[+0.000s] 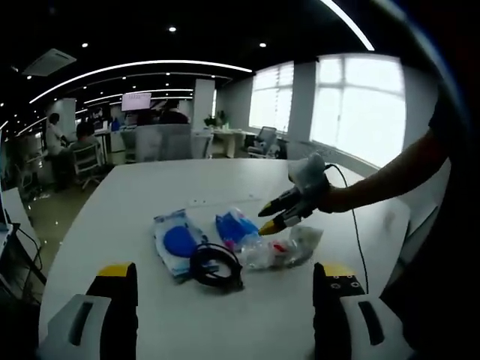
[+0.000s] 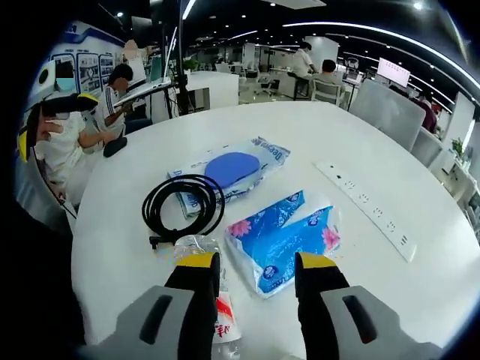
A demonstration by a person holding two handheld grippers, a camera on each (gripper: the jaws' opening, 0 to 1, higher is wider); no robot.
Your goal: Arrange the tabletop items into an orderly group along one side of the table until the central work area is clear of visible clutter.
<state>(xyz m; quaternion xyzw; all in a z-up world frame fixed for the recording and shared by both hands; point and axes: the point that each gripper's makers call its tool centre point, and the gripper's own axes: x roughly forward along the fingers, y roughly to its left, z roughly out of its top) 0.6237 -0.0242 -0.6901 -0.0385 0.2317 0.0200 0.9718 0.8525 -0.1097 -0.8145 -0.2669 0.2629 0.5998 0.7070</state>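
Note:
Several items lie on a round white table (image 2: 360, 135). They are a clear packet with a blue round thing (image 2: 232, 169) (image 1: 176, 244), a black cable coil (image 2: 184, 202) (image 1: 216, 264), a blue tissue pack (image 2: 289, 236) (image 1: 236, 225) and a crushed clear bottle with a red label (image 2: 191, 246) (image 1: 281, 251). My right gripper (image 2: 255, 262) is open and low over the table, with the tissue pack just ahead between its jaws and the bottle under its left jaw. In the left gripper view the right gripper (image 1: 268, 221) points at the tissue pack. My left gripper (image 1: 225, 271) is open and empty, short of the cable.
A white power strip (image 2: 367, 210) lies on the far right of the table. The left gripper (image 2: 52, 120) shows at the table's left edge. People sit at desks beyond the table (image 2: 116, 94), with chairs and partitions behind. A thin wire (image 1: 352, 217) trails from the right gripper.

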